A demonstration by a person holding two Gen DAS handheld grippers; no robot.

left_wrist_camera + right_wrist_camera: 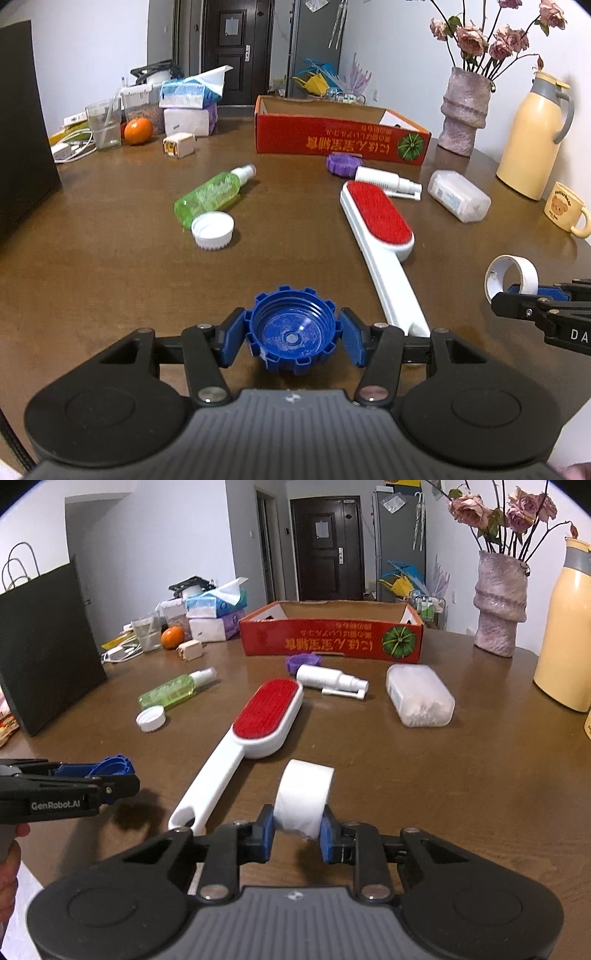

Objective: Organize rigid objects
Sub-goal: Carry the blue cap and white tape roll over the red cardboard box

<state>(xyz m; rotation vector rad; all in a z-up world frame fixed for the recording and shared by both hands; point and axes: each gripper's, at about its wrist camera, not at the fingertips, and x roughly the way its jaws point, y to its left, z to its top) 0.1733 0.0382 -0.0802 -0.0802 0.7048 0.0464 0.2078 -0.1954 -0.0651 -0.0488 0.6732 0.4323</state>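
Clamped between its blue pads, the left gripper (pixel 291 332) grips a blue notched cap (pixel 293 328), open side up, just over the brown table (pixel 110 266). Ahead and left of it lie a white cap (pixel 213 230) and a green spray bottle (pixel 212 192); a red-faced lint brush (pixel 380 236) lies ahead to its right. Farther right, the right gripper (pixel 297 832) pinches a white tape roll (pixel 304 797) on edge, with a red cardboard box (pixel 332 637) well beyond.
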